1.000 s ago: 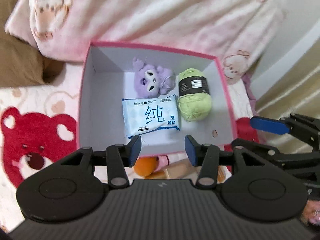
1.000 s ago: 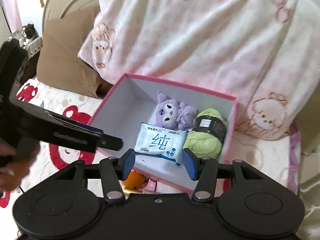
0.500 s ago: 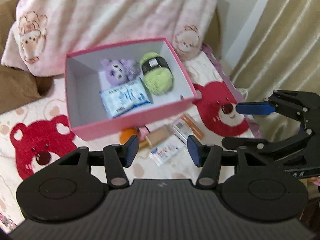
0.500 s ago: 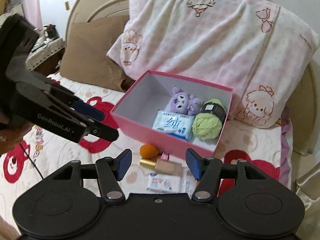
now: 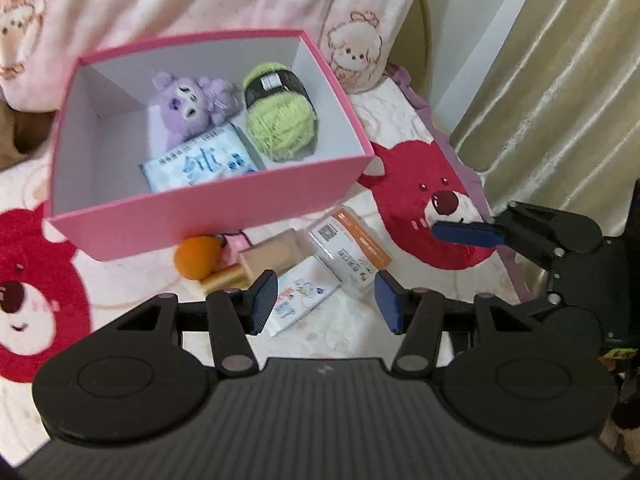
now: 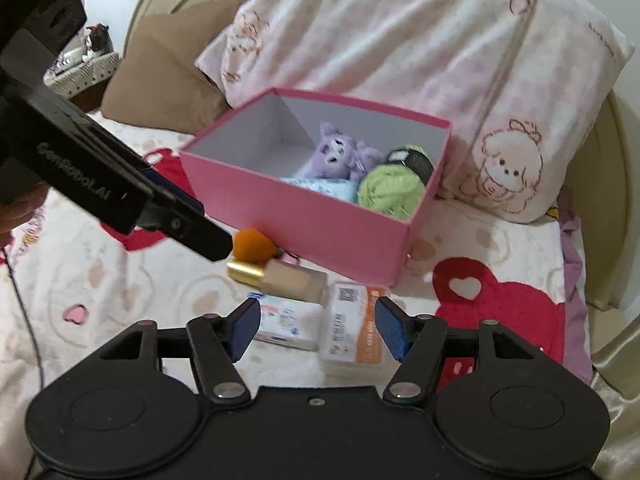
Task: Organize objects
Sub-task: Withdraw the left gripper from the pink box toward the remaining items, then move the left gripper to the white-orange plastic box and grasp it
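A pink box [image 5: 208, 216] [image 6: 304, 220] stands on the bed and holds a purple plush [image 5: 192, 104] [image 6: 340, 156], a green yarn ball [image 5: 280, 124] [image 6: 390, 190] and a blue wipes pack [image 5: 200, 162] [image 6: 320, 186]. In front of it lie an orange sponge [image 5: 196, 258] [image 6: 250, 246], a beige bottle with a gold cap [image 5: 272, 258] [image 6: 288, 278], a small tissue pack [image 5: 300, 300] [image 6: 284, 324] and an orange-and-white packet [image 5: 348, 248] [image 6: 352, 326]. My left gripper [image 5: 326, 300] is open and empty above the tissue pack. My right gripper [image 6: 314, 328] is open and empty above the packets.
A pink cartoon pillow [image 6: 400, 40] leans behind the box, with a brown cushion [image 6: 160, 76] to its left. The bedspread carries red bear prints [image 5: 432, 200]. A beige curtain [image 5: 560, 80] hangs at the right edge of the bed.
Both grippers have drawn back from over the box and come down toward the loose items lying in front of it. Both stay open and empty.
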